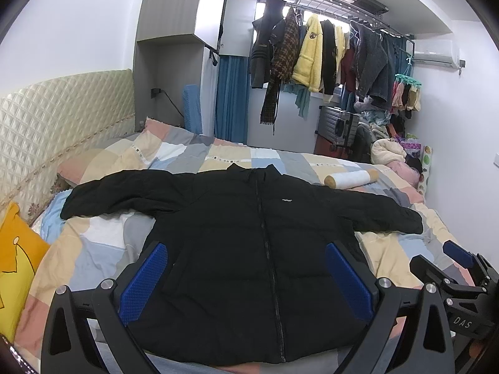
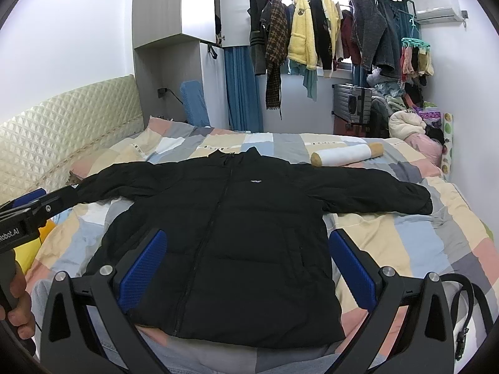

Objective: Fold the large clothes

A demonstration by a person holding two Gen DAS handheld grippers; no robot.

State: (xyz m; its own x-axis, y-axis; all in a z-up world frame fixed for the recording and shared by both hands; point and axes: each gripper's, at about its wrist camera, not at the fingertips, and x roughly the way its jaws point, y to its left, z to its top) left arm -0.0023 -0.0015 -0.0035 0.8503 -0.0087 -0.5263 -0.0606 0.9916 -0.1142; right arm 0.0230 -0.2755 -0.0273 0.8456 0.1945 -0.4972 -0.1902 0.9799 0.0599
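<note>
A black puffer jacket (image 1: 237,249) lies flat and zipped on the bed, front up, collar away from me, both sleeves spread out to the sides. It also shows in the right wrist view (image 2: 237,218). My left gripper (image 1: 246,268) is open and empty, held above the jacket's lower half. My right gripper (image 2: 248,261) is open and empty, above the jacket's hem and right side. The right gripper shows at the right edge of the left wrist view (image 1: 458,268), and the left gripper at the left edge of the right wrist view (image 2: 28,208).
The bed has a patchwork quilt (image 2: 405,243) and a padded cream headboard (image 1: 62,118) on the left. A white roll (image 1: 351,178) lies beyond the collar. A yellow pillow (image 1: 15,258) lies at left. Hung clothes (image 1: 312,53), a suitcase (image 1: 338,127) and a clothes pile stand behind. A black belt (image 2: 467,305) lies at right.
</note>
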